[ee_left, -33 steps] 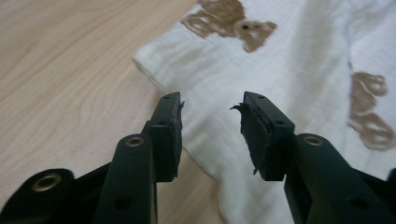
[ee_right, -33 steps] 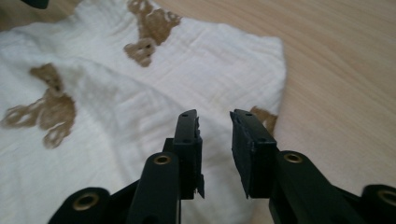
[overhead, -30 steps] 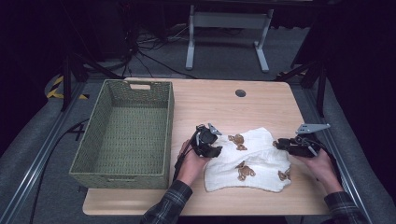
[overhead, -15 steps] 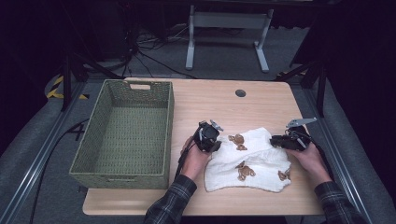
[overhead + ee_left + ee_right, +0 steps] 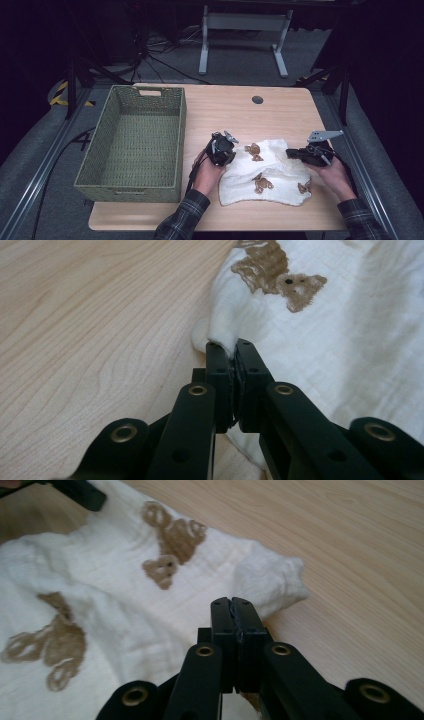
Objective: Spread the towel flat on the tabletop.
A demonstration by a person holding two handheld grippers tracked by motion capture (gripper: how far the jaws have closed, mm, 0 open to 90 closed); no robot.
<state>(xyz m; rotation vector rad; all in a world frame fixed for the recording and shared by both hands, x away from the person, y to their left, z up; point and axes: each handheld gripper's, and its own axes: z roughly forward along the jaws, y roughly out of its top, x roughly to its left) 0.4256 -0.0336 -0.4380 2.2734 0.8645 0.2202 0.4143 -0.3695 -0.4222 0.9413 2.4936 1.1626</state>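
White bear-print cloth (image 5: 265,172): lies crumpled on table (image 5: 225,112). I see my left gripper (image 5: 234,347) just clamped on its edge fold; right gripper (image 5: 233,605) just closed, cloth beneath its jaws, hold uncertain. Lift seems due.

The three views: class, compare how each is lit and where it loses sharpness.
High view: table lit, surroundings nearly black, slightly soft. Left gripper view: cloth bright and pale, jaw bases blurred at the bottom. Right gripper view: wood grain soft at the top, cloth evenly lit.
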